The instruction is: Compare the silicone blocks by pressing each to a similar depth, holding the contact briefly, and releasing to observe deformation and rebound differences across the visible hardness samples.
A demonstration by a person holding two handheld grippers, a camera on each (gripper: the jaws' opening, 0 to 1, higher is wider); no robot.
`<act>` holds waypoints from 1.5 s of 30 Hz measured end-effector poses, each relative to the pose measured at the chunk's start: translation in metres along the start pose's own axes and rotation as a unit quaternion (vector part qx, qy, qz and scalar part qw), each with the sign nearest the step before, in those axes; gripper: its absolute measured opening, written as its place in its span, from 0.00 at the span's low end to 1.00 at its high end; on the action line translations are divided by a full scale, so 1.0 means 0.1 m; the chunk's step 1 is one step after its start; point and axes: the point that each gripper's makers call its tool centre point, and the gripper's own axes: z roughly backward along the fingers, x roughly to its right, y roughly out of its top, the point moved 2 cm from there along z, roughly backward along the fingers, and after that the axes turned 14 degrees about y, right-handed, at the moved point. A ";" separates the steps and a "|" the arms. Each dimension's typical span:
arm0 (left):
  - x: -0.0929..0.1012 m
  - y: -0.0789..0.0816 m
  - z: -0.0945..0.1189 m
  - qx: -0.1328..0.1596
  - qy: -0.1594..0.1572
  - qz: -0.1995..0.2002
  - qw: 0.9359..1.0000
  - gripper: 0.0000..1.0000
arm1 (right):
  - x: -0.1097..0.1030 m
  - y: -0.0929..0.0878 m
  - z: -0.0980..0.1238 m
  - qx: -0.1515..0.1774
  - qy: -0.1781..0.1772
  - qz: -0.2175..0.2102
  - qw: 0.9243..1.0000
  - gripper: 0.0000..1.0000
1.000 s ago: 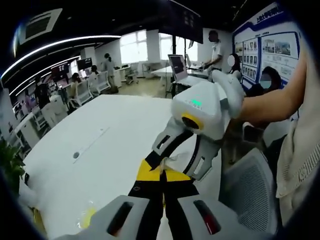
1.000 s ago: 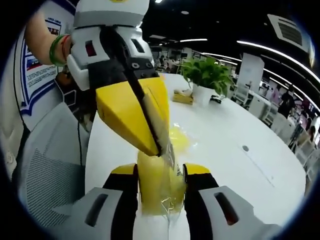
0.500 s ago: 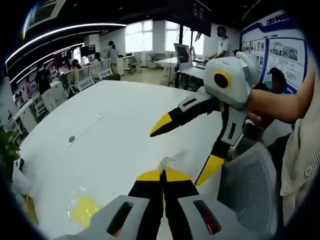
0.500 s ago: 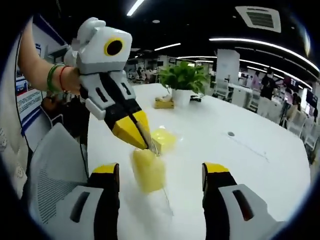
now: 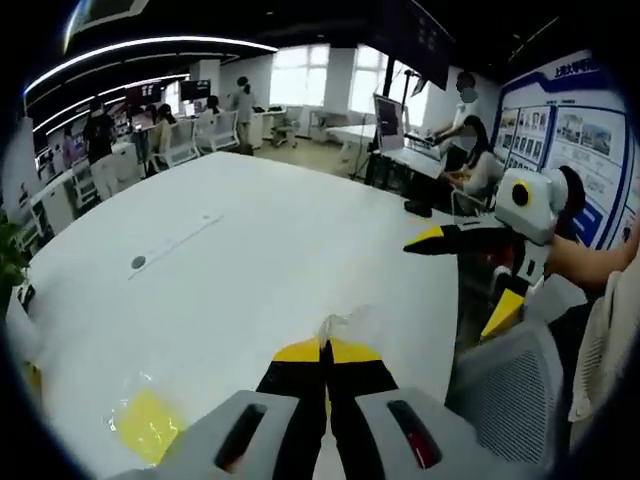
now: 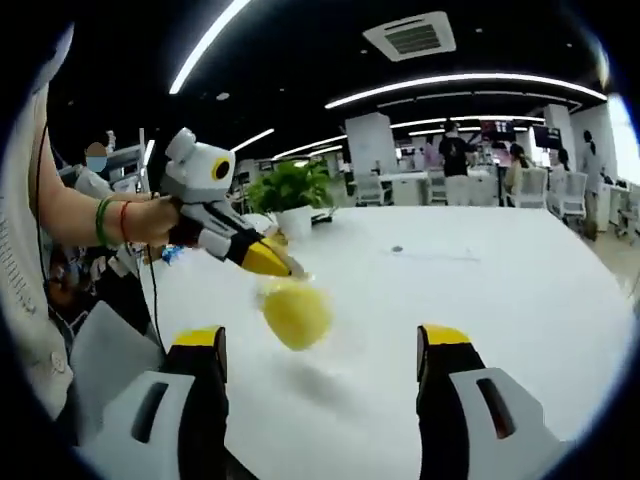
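We see the left gripper (image 6: pixel 285 270) raised over the white table (image 5: pixel 250 250), jaws pinching a clear bag with a dangling yellow silicone block (image 6: pixel 297 314); the right gripper (image 6: pixel 320 345) hangs wide-jawed, holding nothing

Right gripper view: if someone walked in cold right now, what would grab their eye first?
A yellow block in a clear bag dangling above the white table, pinched by the left gripper at its top. The right gripper frames it with jaws wide apart. In the left gripper view, another bagged yellow block lies flat on the table, lower left.
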 end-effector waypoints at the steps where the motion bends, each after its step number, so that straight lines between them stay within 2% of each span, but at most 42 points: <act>1: -0.02 0.00 -0.04 -0.001 0.000 -0.001 1.000 0.00 | 0.01 -0.05 0.03 -0.004 -0.003 -0.007 1.000 0.71; 3: -0.06 0.02 -0.13 0.003 0.007 0.001 1.000 0.00 | 0.02 -0.14 0.10 -0.016 -0.011 -0.015 1.000 0.70; 6: -0.16 0.04 -0.29 0.010 0.012 0.039 0.999 0.00 | 0.02 -0.17 0.17 -0.019 -0.018 -0.022 0.999 0.69; 10: -0.37 0.07 -0.47 0.018 0.024 0.104 0.994 0.00 | 0.04 -0.13 0.21 -0.012 -0.031 -0.027 0.999 0.68; 17: -0.79 0.03 -0.69 0.027 0.051 0.162 0.985 0.00 | 0.06 -0.01 0.18 -0.009 -0.042 -0.030 0.999 0.68; 20: -0.94 -0.04 -0.77 0.024 0.063 0.171 0.983 0.00 | 0.06 0.04 0.17 -0.009 -0.045 -0.026 0.999 0.69; 26: -1.19 -0.26 -0.94 0.017 0.076 0.239 0.968 0.00 | 0.07 0.12 0.16 -0.004 -0.054 -0.024 0.998 0.72; 31: -1.30 -0.38 -1.04 0.005 0.092 0.233 0.968 0.00 | 0.07 0.08 0.12 -0.013 -0.053 -0.028 0.998 0.71; 32: -1.37 -0.45 -1.06 -0.013 0.114 0.210 0.971 0.00 | 0.07 0.08 0.11 -0.014 -0.053 -0.030 0.998 0.71; 37: -1.41 -0.52 -1.16 -0.027 0.122 0.191 0.974 0.00 | 0.06 0.07 0.09 -0.008 -0.055 -0.039 0.998 0.69; 41: -1.46 -0.65 -1.22 -0.052 0.146 0.140 0.978 0.00 | 0.04 0.04 0.08 -0.014 -0.054 -0.041 0.998 0.67; 45: -1.48 -0.67 -1.24 -0.052 0.149 0.154 0.975 0.00 | 0.02 0.01 0.08 -0.016 -0.055 -0.044 0.997 0.67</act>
